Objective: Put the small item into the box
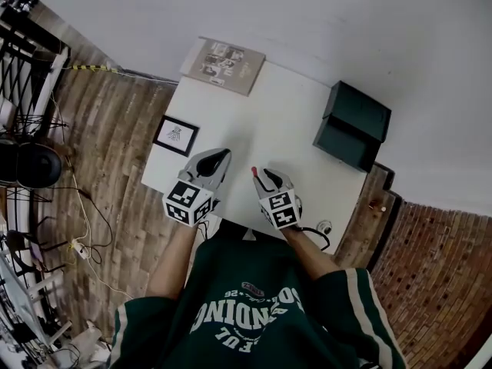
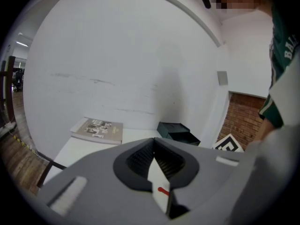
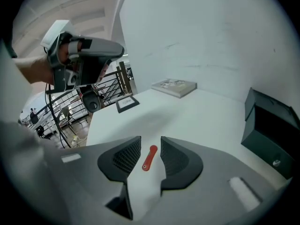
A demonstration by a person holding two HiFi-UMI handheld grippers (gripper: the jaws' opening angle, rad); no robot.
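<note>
A small red item (image 1: 254, 172) lies on the white table (image 1: 284, 114) near its front edge. In the right gripper view the red item (image 3: 149, 158) shows on the table between the jaws, touching neither. My right gripper (image 1: 266, 178) (image 3: 150, 143) is open just over it. My left gripper (image 1: 222, 157) (image 2: 153, 150) hovers to its left, jaws shut with nothing in them. The dark green box (image 1: 354, 125) (image 3: 272, 130) (image 2: 177, 131) stands open at the table's right side, well apart from both grippers.
A book (image 1: 224, 64) (image 2: 99, 129) (image 3: 174, 86) lies at the table's far edge. A framed picture (image 1: 176, 135) (image 3: 127, 103) rests at the left edge. A white wall backs the table. Wood floor, cables and racks lie to the left, brick floor to the right.
</note>
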